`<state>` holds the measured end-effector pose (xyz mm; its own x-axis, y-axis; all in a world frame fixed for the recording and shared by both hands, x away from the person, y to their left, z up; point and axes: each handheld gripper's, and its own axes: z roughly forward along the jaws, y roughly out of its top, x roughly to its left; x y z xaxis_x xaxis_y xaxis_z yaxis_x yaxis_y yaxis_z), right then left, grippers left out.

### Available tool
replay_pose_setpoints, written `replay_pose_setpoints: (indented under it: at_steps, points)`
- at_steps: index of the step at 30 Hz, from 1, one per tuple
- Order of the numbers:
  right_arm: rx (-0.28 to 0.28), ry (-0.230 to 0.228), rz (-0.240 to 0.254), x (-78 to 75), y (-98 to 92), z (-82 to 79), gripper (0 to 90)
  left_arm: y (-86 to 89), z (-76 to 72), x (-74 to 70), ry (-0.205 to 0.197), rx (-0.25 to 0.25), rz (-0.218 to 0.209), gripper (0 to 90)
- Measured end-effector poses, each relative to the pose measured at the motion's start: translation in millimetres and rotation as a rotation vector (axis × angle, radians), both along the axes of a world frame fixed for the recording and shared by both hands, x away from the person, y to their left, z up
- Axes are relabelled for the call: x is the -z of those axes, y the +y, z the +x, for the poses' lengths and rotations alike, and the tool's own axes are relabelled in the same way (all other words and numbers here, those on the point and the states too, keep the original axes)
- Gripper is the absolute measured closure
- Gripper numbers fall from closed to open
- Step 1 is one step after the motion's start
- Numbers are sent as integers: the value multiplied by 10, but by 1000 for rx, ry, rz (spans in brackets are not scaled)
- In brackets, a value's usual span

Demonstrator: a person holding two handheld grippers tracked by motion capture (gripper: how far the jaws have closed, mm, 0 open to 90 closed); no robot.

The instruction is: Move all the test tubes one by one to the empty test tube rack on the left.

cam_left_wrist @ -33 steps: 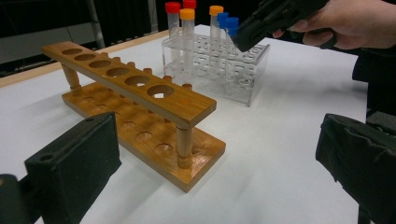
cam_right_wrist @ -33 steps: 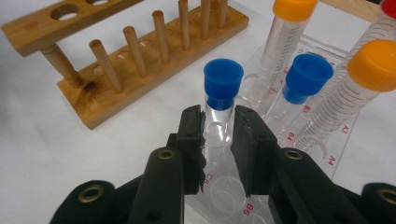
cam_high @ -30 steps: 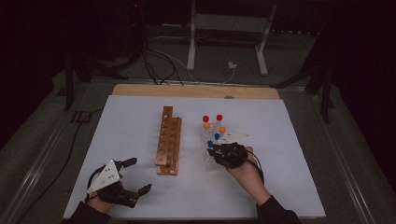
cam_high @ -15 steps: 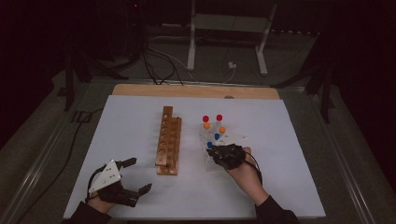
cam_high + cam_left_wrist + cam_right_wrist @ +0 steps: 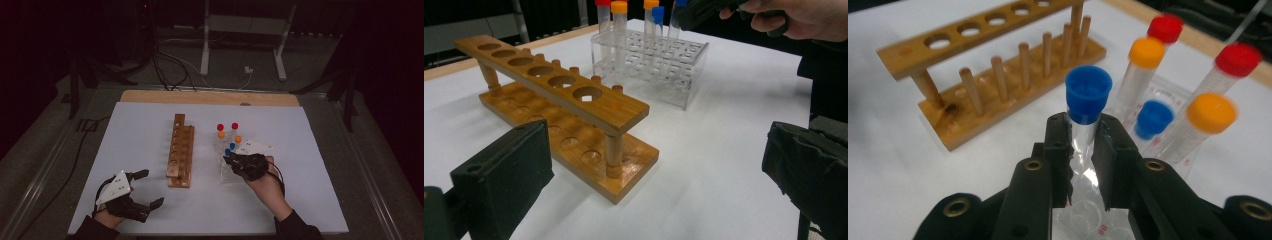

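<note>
right gripper (image 5: 1082, 145) is clamped on a blue-capped tube (image 5: 1087, 97), jaws pinching the clear body just under the cap, tube upright in the clear plastic rack (image 5: 684, 80) right below the jaws. orange and red capped tubes (image 5: 1210, 112) sit just beyond it, wooden rack (image 5: 180, 150) off to the gripper's left. left gripper (image 5: 145, 189) rests on the white table (image 5: 300, 130) near the wooden rack, jaws spread wide, nothing in them.

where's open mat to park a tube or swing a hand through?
Free: the white mat left of the wooden rack, up to the left gripper; the mat right of the clear rack; the front strip between both hands. Crowded: the narrow gap between the racks, and the capped tubes where the right gripper clamps a blue-capped tube.
</note>
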<state>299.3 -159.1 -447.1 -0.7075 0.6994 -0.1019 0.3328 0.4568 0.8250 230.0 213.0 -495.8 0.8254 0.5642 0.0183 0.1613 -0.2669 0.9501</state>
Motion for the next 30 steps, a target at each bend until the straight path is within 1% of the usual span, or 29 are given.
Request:
replay_pose_setpoints:
  at_steps: [1,2,4,5,6,7,9,10,12,13,15,16,17,18,19,20,22,25,28,29,30]
  points:
    - [-1,-13,11,-62,-17,-28,767,-2,1,-6,4,1,-2,5]
    - [-1,-13,11,-62,-17,-28,767,-5,2,-11,9,3,-9,5]
    - [-2,-27,22,-116,-33,-57,767,-12,0,-29,16,-1,-2,5]
    - [-4,-40,31,-168,-46,-85,767,-17,-2,-39,23,-4,1,5]
    - [-4,-40,31,-168,-46,-85,767,-22,-1,-51,29,-6,10,5]
    - [-6,-52,43,-222,-57,-122,767,-31,-3,-60,34,-4,14,5]
    - [-9,-59,46,-242,-61,-136,767,-56,-9,-74,43,5,26,5]
    - [-17,-72,52,-301,-63,-182,767,-72,-14,-81,47,14,29,5]
    - [-20,-80,56,-318,-63,-196,767,-106,-29,-106,46,18,38,5]
    - [-25,-83,59,-346,-56,-226,767,-119,-37,-120,46,28,36,5]
    - [-35,-96,63,-381,-48,-264,767,-146,-54,-153,41,26,36,5]
    - [-50,-105,73,-418,-31,-306,767,-156,-60,-169,42,36,32,5]
    - [-50,-105,73,-418,-31,-306,767,-165,-68,-188,39,36,28,5]
    - [-64,-111,81,-446,-16,-340,767,-172,-70,-210,40,41,29,5]
    - [-64,-111,81,-446,-16,-340,767,-178,-73,-233,46,49,17,5]
    - [-78,-114,83,-464,4,-372,767,-183,-74,-259,53,54,5,5]
    - [-92,-115,85,-473,24,-395,767,-200,-73,-320,64,61,-6,5]
    - [-105,-109,85,-472,48,-414,767,-238,-87,-419,61,86,-11,5]
    - [-130,-95,76,-439,117,-436,767,-293,-88,-495,47,100,4,5]
    - [-130,-95,76,-439,117,-436,767,-312,-87,-514,49,107,3,5]
    - [-143,-86,71,-409,154,-441,767,-328,-82,-532,47,118,2,5]
